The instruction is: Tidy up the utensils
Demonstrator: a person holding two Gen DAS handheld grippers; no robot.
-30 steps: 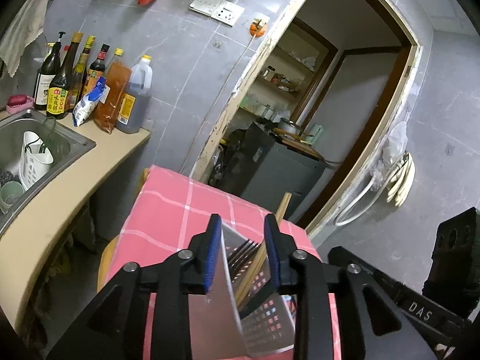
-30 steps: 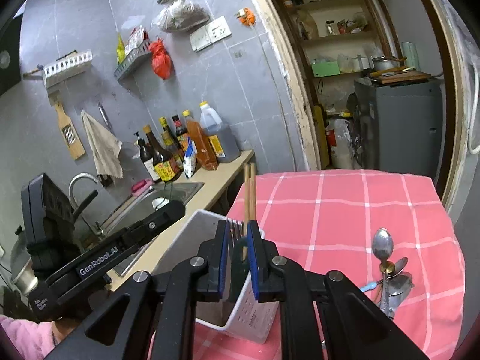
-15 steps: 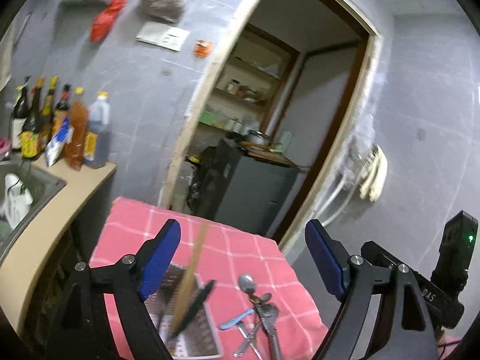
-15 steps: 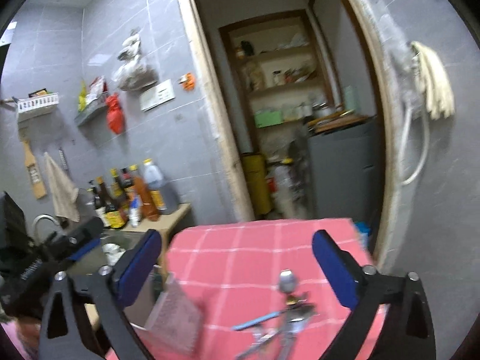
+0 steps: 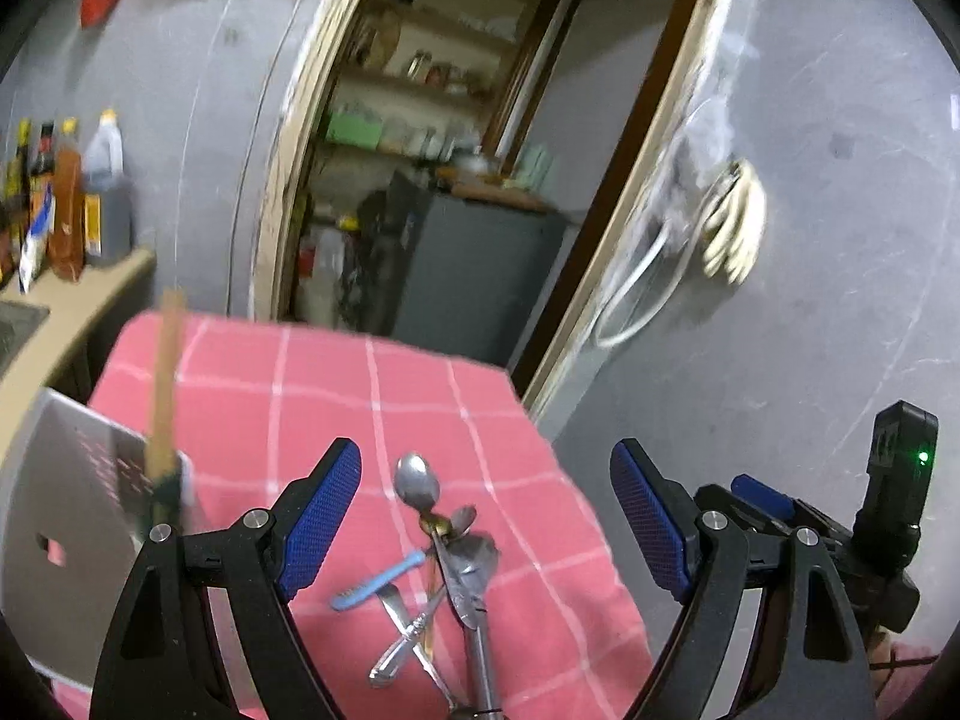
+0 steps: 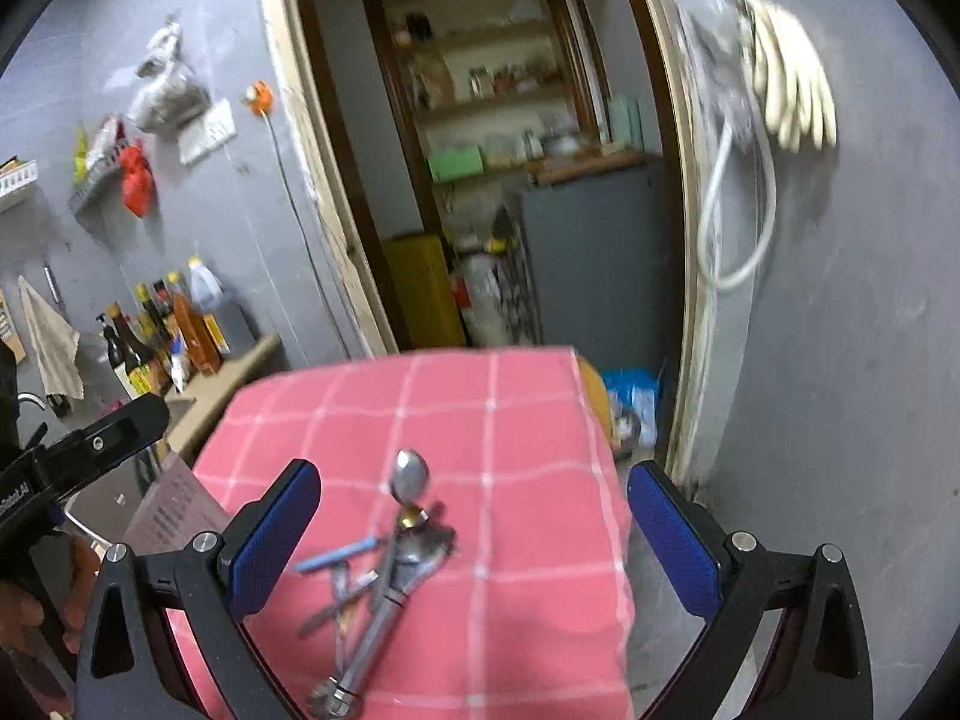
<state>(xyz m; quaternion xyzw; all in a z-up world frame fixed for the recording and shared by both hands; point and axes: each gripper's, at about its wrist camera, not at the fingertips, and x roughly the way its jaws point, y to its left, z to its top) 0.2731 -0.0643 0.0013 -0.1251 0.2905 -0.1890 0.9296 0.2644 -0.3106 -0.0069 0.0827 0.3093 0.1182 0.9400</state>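
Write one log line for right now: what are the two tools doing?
left tool: open, empty | right tool: open, empty | utensil pile: loose on pink cloth | holder: left, chopsticks inside

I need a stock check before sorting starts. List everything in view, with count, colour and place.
tablecloth: one, pink check, over the table
utensil pile: one heap, count unclear, silver spoons plus a blue-handled piece, near edge of the cloth
utensil holder: one, white, perforated, left of the pile
chopsticks: count unclear, wooden, upright in the holder
bottles: several, dark and amber, on the counter at left
left gripper: black, blue pads, open
right gripper: black, blue pads, open
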